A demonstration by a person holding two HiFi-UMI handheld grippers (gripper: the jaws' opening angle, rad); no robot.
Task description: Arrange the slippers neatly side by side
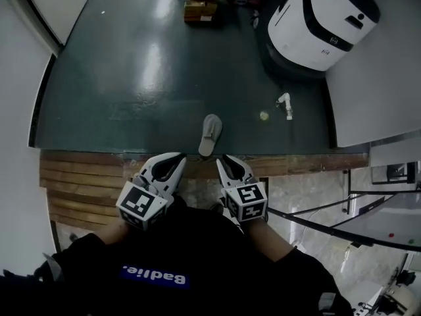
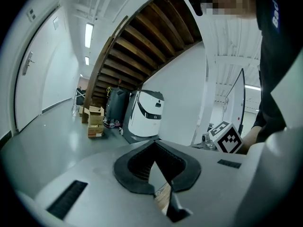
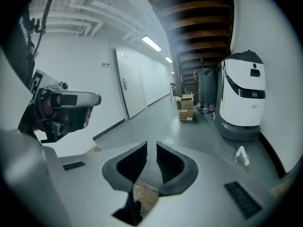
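One grey slipper (image 1: 210, 134) lies on the dark floor, its near end at the edge of the wooden step (image 1: 85, 183). I see no second slipper in any view. My left gripper (image 1: 176, 158) is just short of the slipper and to its left. Its pads meet at the tips (image 2: 154, 145) with nothing between them. My right gripper (image 1: 227, 160) is just to the slipper's right, level with the left one. Its jaws (image 3: 151, 148) stand a narrow gap apart and hold nothing. Neither gripper view shows the slipper.
A large white machine (image 1: 322, 22) stands at the far right, with cardboard boxes (image 1: 202, 2) at the far middle. A small white object (image 1: 285, 104) and a yellowish ball (image 1: 264, 116) lie right of the slipper. A white wall (image 1: 375, 97) bounds the right side.
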